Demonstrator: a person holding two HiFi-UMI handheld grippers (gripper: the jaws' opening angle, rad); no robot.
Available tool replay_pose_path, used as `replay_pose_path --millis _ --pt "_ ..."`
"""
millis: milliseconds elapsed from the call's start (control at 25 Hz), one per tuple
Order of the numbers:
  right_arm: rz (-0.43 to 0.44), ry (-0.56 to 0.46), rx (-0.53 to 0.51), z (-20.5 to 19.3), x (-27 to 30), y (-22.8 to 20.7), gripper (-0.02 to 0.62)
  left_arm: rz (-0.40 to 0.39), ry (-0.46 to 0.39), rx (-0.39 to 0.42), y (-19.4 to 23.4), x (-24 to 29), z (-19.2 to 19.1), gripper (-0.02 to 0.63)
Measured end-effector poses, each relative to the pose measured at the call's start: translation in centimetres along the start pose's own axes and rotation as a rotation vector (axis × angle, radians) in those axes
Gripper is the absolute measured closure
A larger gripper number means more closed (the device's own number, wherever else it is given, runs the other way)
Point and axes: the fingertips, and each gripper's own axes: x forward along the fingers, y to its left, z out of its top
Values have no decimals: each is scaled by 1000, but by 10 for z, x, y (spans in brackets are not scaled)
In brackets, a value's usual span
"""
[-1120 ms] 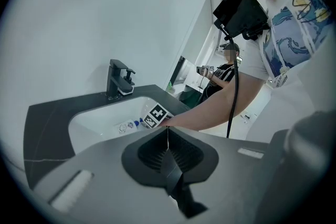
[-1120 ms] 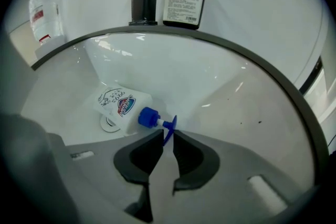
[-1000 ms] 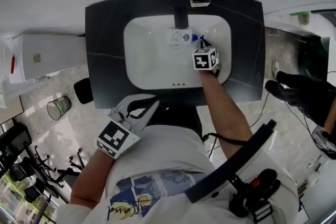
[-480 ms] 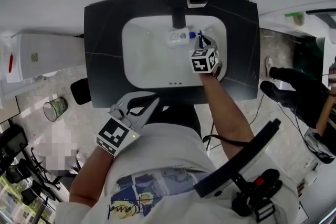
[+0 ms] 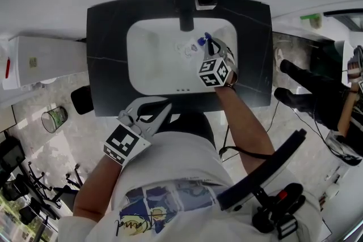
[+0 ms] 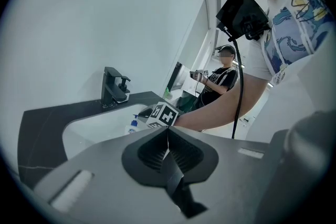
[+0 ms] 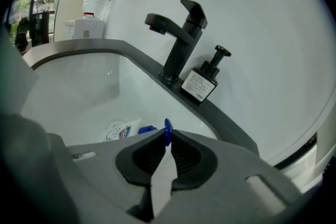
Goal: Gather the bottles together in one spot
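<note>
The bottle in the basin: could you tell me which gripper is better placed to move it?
Right. The right gripper has just been closing its jaws and pinches the blue pump of the bottle over the basin. The left gripper is shut and empty, back by the front edge of the counter.

White basin [image 5: 150, 65] gleaming, smooth and glossy like glazed ceramic. Around the basin, the countertop [image 5: 105, 37] looks dark, matt, faintly veined. Faucet [image 5: 185, 3] behind the basin: matt black. At the basin, the bottle [image 7: 119, 130]: pale glossy plastic, blue cap.
</note>
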Motion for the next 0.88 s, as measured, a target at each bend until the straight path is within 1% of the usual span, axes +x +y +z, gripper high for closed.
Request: replay_pose_path --millis 120,320,560,880 --pt "-20 -20 -43 9 -9 -11 563 -10 -5 3 -3 2 3 601" --pt "-66 -28 -107 12 -21 -40 561 -24 -19 15 -6 10 11 601" --pt "-128 -88 -219 34 -43 -76 565 -38 -34 32 -8 18 20 601" --pt "-171 -136 -254 66 -67 -127 568 -41 -53 47 -12 28 34 601"
